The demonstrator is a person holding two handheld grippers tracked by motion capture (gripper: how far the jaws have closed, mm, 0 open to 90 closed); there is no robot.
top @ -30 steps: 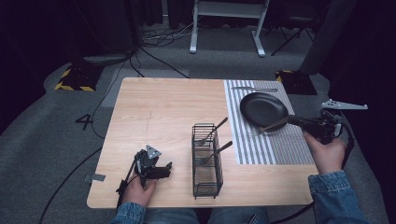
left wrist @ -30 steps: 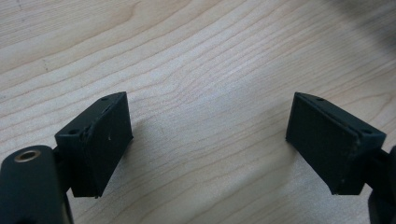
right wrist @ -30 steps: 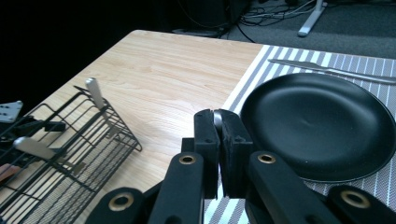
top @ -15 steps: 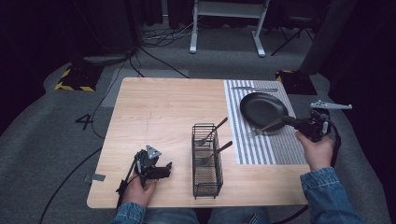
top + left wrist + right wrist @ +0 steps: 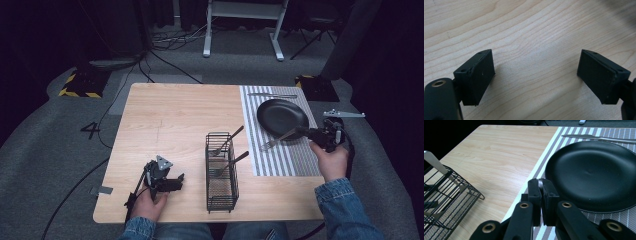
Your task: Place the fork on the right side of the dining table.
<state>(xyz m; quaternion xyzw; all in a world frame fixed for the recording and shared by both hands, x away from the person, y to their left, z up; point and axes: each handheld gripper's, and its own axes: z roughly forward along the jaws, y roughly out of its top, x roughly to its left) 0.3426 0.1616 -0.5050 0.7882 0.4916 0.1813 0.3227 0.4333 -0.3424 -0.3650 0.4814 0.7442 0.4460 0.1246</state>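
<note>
Wide bare wood (image 5: 170,120) left of the wire basket (image 5: 221,172), open all the way to the far edge. Basket itself standing tall near the front edge, fork handles (image 5: 234,133) poking up and right out of it. Right of the basket, striped mat (image 5: 280,162) lying flat, black plate (image 5: 282,118) on it, knife (image 5: 272,95) beyond the plate. Narrow strip of clear mat between basket and plate, crossed by a fork (image 5: 278,139).
</note>
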